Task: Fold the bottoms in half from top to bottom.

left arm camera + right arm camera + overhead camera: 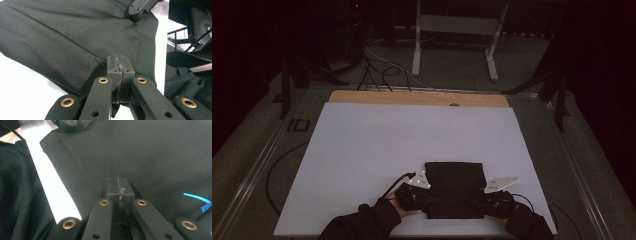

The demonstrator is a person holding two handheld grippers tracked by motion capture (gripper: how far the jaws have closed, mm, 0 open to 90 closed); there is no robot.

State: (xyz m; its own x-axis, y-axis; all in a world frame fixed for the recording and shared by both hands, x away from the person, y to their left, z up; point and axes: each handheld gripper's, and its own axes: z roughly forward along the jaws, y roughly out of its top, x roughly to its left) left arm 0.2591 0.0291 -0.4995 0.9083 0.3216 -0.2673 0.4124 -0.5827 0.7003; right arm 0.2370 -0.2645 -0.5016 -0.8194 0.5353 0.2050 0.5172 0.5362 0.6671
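A dark, nearly black piece of woven cloth (455, 187) lies folded into a rough rectangle on the white table cover, near the edge closest to the person. Its far part lies flat with a straight far edge; its near corners are lifted. A stitched hem runs along one side, and a small bright blue mark shows on it.

Between my left tongs (119, 65) lies a dark woven cloth (75, 37), matt, finely ribbed, with a stitched seam; my jaws are matt black plastic with brass-coloured rivets; beneath the cloth the table sheet (377, 145) looks smooth, matt white; beyond it, a bare wood edge (412, 98).
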